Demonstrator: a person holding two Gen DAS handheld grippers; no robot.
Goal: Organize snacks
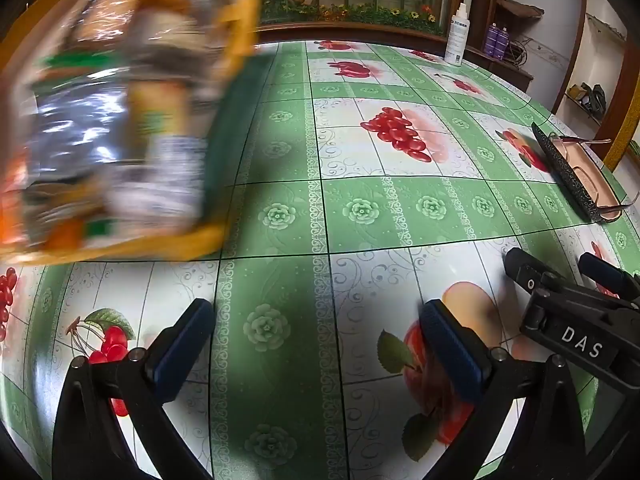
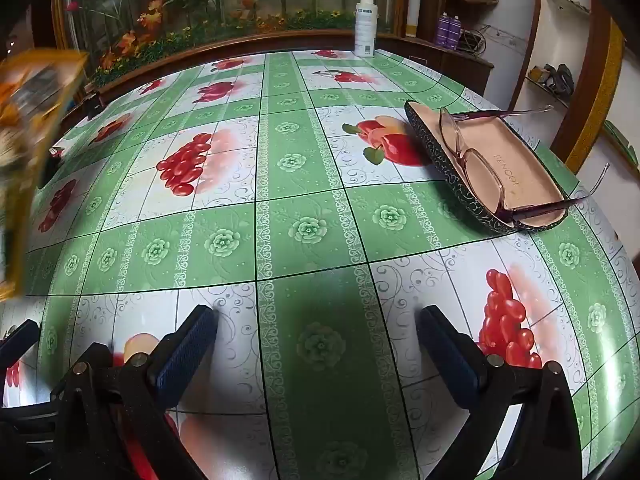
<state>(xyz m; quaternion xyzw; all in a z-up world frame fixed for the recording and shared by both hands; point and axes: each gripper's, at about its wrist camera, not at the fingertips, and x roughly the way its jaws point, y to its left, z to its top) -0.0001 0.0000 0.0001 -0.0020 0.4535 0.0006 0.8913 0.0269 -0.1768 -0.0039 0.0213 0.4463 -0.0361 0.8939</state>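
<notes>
An orange basket full of snack packets fills the upper left of the left wrist view, heavily blurred. It also shows as a blurred orange shape at the left edge of the right wrist view. My left gripper is open and empty, low over the tablecloth, right of and below the basket. My right gripper is open and empty over the cloth; it also shows at the right of the left wrist view.
The table wears a green and white fruit-print cloth. An open glasses case with glasses lies at the right. A white spray bottle stands at the far edge. A planter ledge and shelves lie behind.
</notes>
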